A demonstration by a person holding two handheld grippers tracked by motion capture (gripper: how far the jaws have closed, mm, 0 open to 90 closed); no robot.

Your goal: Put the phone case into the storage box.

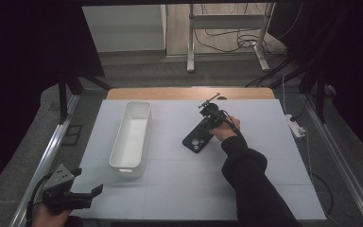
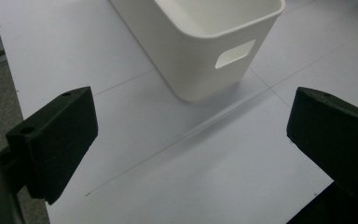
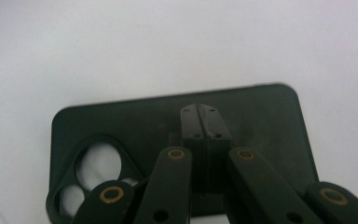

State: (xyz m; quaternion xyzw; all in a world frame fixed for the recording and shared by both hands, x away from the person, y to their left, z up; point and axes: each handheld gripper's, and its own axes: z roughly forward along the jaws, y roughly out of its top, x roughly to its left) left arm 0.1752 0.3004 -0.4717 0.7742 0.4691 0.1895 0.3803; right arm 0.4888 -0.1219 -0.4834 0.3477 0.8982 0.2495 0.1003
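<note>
The white table mat [image 1: 179, 189] is carrying two things: a long white bin [image 1: 131, 138] lying lengthwise away from the person at the left of centre, and a black phone case [image 1: 199, 136] lying flat to the right of it, well apart from the bin. The case is lying with its long axis running diagonally, its camera cut-out end pointing toward the person and to the left, its far end angled up and to the right. The right gripper [image 1: 209, 113] is sitting directly over that far part of the case, and in the right gripper view its jaws are standing pressed together, pad to pad, with the right gripper [image 3: 199, 122] resting on or just above the case's flat back [image 3: 261, 116]; nothing is showing between the pads, so it is looking more like a press or a nudge than a pinch, though I cannot tell whether they are actually touching the surface. The left gripper [image 1: 82, 193] is hanging at the near left corner, its jaws standing wide apart with nothing between them, facing the bin's near end wall [image 2: 200, 51] and its handle slot [image 2: 235, 53]. The right hand is by far the nearer to the case. Bare mat is lying between case and bin, so a slide leftward would be meeting nothing until the bin's side wall.
</note>
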